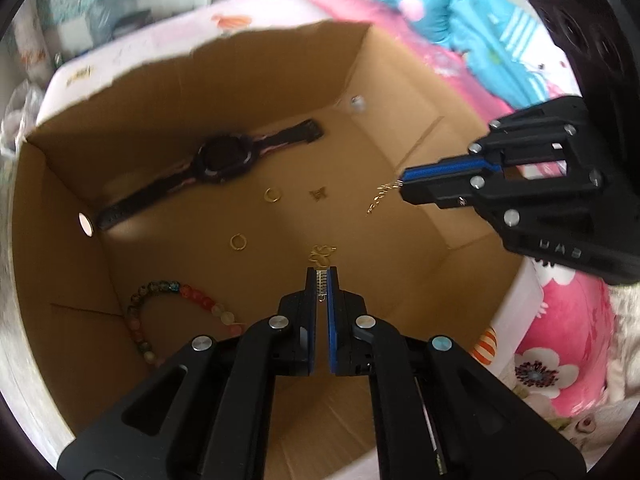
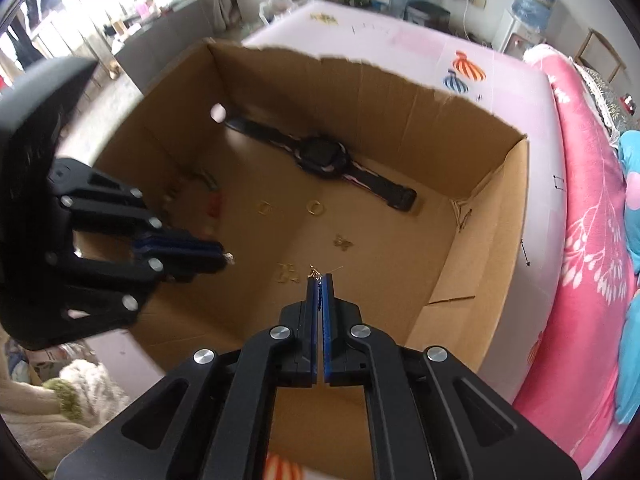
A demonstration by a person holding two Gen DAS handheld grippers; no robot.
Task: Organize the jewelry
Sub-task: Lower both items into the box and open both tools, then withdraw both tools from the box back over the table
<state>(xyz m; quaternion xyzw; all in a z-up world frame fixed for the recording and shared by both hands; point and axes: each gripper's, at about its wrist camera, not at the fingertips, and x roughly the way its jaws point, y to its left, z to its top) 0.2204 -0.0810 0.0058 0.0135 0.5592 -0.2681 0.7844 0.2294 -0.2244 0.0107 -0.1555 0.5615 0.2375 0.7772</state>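
An open cardboard box (image 1: 260, 80) (image 2: 360, 96) lies under both grippers. On its floor lie a black watch (image 1: 224, 160) (image 2: 322, 156), two gold hoops (image 1: 272, 195) (image 1: 239, 241), a gold butterfly charm (image 1: 318, 194) (image 2: 343, 242), a gold piece (image 1: 322, 256) (image 2: 288, 272) and a bead bracelet (image 1: 160, 304). My left gripper (image 1: 321, 270) (image 2: 226, 258) is shut on a small silvery earring piece (image 1: 321, 286) above the floor. My right gripper (image 2: 320, 276) (image 1: 402, 186) is shut on a gold dangling earring (image 1: 380, 198) (image 2: 314, 270) over the box's right part.
The box sits on a pale pink bed sheet (image 2: 420, 44) with balloon prints. A pink floral quilt (image 2: 580, 220) and teal fabric (image 1: 480, 40) lie to the right. A round hole (image 1: 85, 225) pierces the box's left wall.
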